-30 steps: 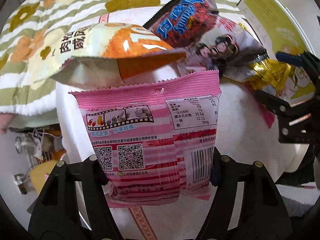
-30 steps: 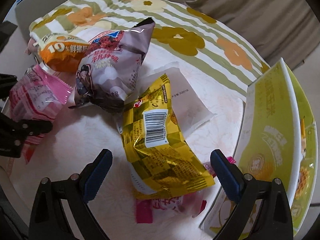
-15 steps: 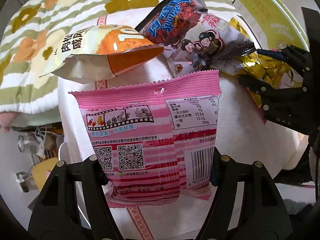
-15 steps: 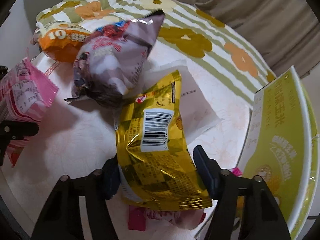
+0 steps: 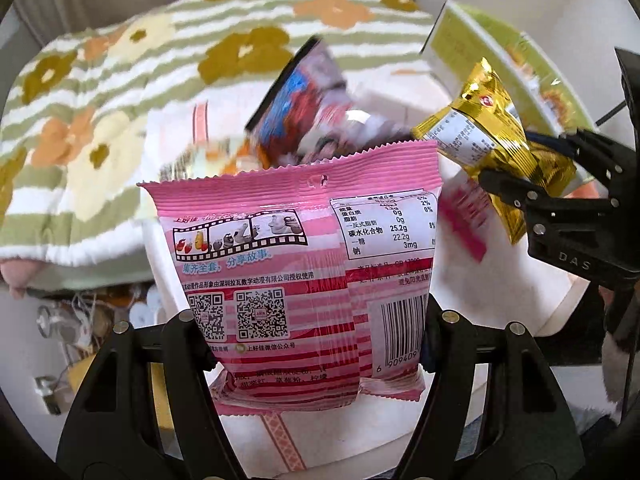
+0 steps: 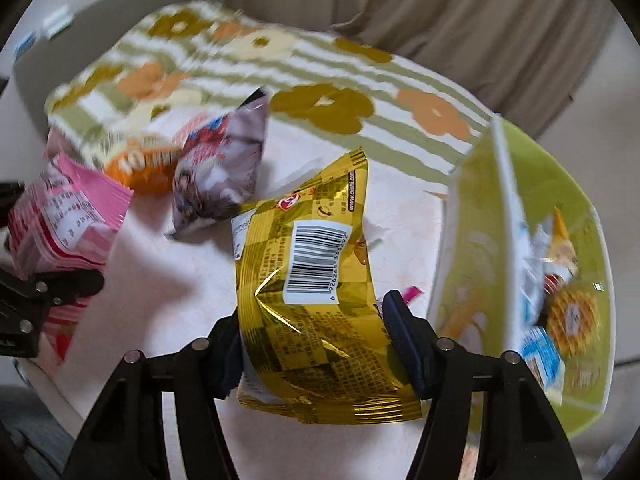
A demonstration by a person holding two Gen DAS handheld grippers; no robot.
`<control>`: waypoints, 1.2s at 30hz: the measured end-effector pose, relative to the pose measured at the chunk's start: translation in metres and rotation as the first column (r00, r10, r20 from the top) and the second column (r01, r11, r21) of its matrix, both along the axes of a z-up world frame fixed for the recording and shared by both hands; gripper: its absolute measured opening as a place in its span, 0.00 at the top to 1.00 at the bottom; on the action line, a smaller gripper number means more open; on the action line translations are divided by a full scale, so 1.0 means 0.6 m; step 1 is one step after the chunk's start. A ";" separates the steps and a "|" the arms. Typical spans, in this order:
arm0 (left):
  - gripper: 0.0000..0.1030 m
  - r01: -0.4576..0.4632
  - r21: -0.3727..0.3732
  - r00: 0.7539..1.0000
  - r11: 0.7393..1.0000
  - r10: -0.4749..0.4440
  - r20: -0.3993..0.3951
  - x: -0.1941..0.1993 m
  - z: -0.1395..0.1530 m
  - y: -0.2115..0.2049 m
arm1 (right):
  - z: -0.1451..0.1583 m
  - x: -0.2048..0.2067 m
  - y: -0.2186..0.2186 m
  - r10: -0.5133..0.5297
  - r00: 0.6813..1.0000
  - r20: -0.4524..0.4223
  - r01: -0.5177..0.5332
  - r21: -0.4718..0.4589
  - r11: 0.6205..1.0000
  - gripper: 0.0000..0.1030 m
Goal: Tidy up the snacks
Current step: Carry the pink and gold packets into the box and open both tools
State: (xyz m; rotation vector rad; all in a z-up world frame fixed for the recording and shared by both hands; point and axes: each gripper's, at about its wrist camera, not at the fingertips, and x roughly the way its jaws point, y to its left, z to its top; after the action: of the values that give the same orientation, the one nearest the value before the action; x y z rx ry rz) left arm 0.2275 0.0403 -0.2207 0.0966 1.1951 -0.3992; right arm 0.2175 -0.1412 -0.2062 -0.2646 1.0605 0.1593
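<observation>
Gold packet — now lifted — right gripper.

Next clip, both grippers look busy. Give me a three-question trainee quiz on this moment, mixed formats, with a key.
1. True or false: the left gripper is shut on the pink snack bag.
2. What colour is the snack bag held in the right gripper?
3. Multiple choice: small wrapped snacks already lie in the A) green box B) flowered blanket C) purple bag.

Key: 1 true; 2 gold; 3 A.
</observation>
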 end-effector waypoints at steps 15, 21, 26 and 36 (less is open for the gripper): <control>0.36 0.132 -0.103 0.977 0.986 -0.112 0.184 0.037 0.159 -0.102 | 0.160 -0.043 -0.149 -0.296 0.946 0.131 0.271 0.176 0.946 0.43; 0.36 0.149 -0.130 0.969 0.980 -0.119 0.215 0.034 0.195 -0.207 | 0.179 -0.052 -0.251 -0.335 0.931 0.143 0.300 0.221 0.928 0.43; 0.35 0.169 -0.139 0.965 0.976 -0.135 0.223 0.030 0.205 -0.318 | 0.186 -0.053 -0.335 -0.325 0.934 0.150 0.288 0.224 0.931 0.43; 0.35 0.118 -0.142 0.984 0.983 -0.096 0.152 0.044 0.159 -0.483 | 0.152 -0.039 -0.446 -0.281 0.955 0.091 0.251 0.252 0.935 0.43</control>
State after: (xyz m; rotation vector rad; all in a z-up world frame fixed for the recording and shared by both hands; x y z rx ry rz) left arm 0.2537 -0.2494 -0.1255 0.0583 1.0156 -0.5673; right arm 0.1943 -0.4090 -0.1153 0.0874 0.9308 0.0231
